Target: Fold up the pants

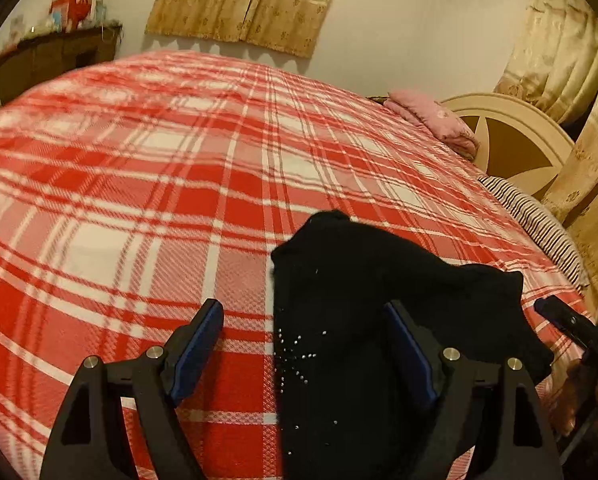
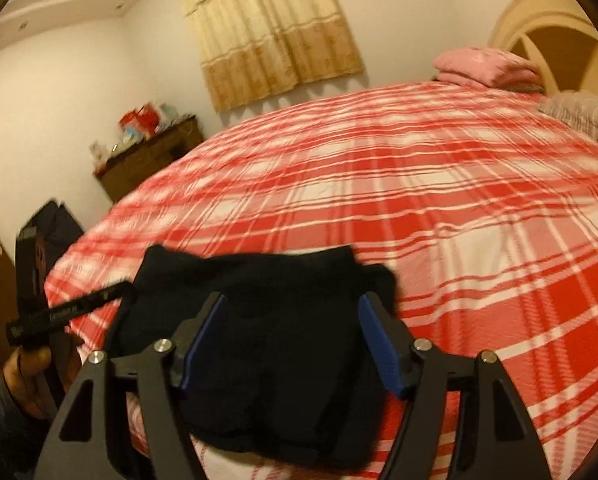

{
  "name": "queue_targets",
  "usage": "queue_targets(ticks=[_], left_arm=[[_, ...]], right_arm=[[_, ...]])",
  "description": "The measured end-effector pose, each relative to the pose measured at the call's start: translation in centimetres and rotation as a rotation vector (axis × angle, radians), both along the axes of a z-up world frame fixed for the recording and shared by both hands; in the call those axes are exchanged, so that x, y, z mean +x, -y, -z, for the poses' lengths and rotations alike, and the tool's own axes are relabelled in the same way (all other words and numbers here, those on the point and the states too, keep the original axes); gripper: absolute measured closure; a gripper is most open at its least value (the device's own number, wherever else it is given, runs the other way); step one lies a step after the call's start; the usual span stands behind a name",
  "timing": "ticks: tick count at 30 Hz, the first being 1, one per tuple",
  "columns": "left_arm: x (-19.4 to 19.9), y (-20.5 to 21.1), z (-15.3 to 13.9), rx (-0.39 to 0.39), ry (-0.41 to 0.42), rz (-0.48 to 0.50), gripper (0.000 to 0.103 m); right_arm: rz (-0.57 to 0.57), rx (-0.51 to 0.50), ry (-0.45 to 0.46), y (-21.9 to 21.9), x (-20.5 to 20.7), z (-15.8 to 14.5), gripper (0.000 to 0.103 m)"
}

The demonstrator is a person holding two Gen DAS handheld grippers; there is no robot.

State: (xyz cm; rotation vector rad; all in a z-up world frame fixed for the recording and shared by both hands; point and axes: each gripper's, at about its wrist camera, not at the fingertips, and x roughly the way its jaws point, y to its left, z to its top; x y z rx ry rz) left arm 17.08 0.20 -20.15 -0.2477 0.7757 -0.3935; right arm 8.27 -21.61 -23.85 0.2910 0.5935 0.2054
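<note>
The black pants lie bunched in a compact heap on the red and white plaid bedcover, near its front edge. Small shiny studs dot the cloth. My left gripper is open and empty, its left finger over the cover and its right finger over the pants. My right gripper is open and empty, hovering just above the pants with both fingers over the heap. The left gripper shows at the left of the right wrist view, and the right gripper's tip at the right edge of the left wrist view.
A pink folded blanket and a striped pillow lie by the cream headboard. A brown dresser with clutter stands by the far wall. Curtains hang behind the bed.
</note>
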Motion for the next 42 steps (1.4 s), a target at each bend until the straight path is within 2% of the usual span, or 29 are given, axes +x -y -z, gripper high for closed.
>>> queue_targets(ticks=[4,7,11,14,16,19,22,23,25,29,33,34,35,36,38,42], left_arm=[[0.3,0.2,0.8,-0.054,-0.014,0.037,0.021],[0.3,0.4,0.8,-0.064,-0.002,0.066,0.021],[1.0,0.9,0.8,-0.061,-0.001,0.110,0.021],[1.4,1.3,0.8,-0.056,0.003,0.133,0.021],[1.8,1.4,0.8,-0.058,-0.004,0.144,0.021],[2.3,1.5,0.7,-0.039,-0.036,0.181,0.021],[2.6,0.8,0.7,-0.072,-0.061,0.207,0.021],[2.6,0.7,0.8,-0.084,-0.062,0.214,0.021],[2.5,0.8,0.8,-0.081,-0.049,0.228,0.021],[2.6,1.5,0.7,-0.063,-0.032,0.228,0.022],[2.2,1.5,0.7,-0.082,-0.034,0.226,0.044],[2.0,1.4,0.7,-0.092,-0.033,0.226,0.052],[2.0,1.0,0.9,-0.115,-0.038,0.226,0.057],[2.0,0.8,1.0,-0.138,-0.050,0.227,0.069],[1.8,0.3,1.2,-0.192,-0.067,0.219,0.073],[1.1,-0.6,0.4,-0.215,-0.025,0.203,0.084]], right_arm=[[0.069,0.094,-0.073,2.9,0.9,0.8,0.028],[0.075,0.137,-0.110,4.0,1.2,1.4,0.028],[0.037,0.123,-0.150,3.3,1.5,2.0,0.028],[0.034,0.038,-0.169,2.2,1.7,2.4,0.028],[0.033,0.019,-0.172,1.9,1.7,2.6,0.028],[0.035,0.017,-0.183,2.1,2.0,2.9,0.029],[0.034,0.034,-0.189,2.2,2.1,3.1,0.029],[0.035,0.038,-0.185,2.2,2.1,3.1,0.030],[0.008,0.055,-0.179,1.9,2.1,3.1,0.041],[0.004,0.091,-0.183,1.9,2.2,3.3,0.043],[0.025,0.158,-0.195,3.0,2.4,3.5,0.053],[0.020,0.161,-0.197,3.1,2.4,3.5,0.055],[0.008,0.164,-0.195,3.0,2.3,3.4,0.063],[-0.008,0.191,-0.192,3.1,2.1,3.4,0.069],[-0.029,0.258,-0.183,3.4,1.7,3.4,0.073],[-0.051,0.244,-0.146,2.4,1.1,2.2,0.074]])
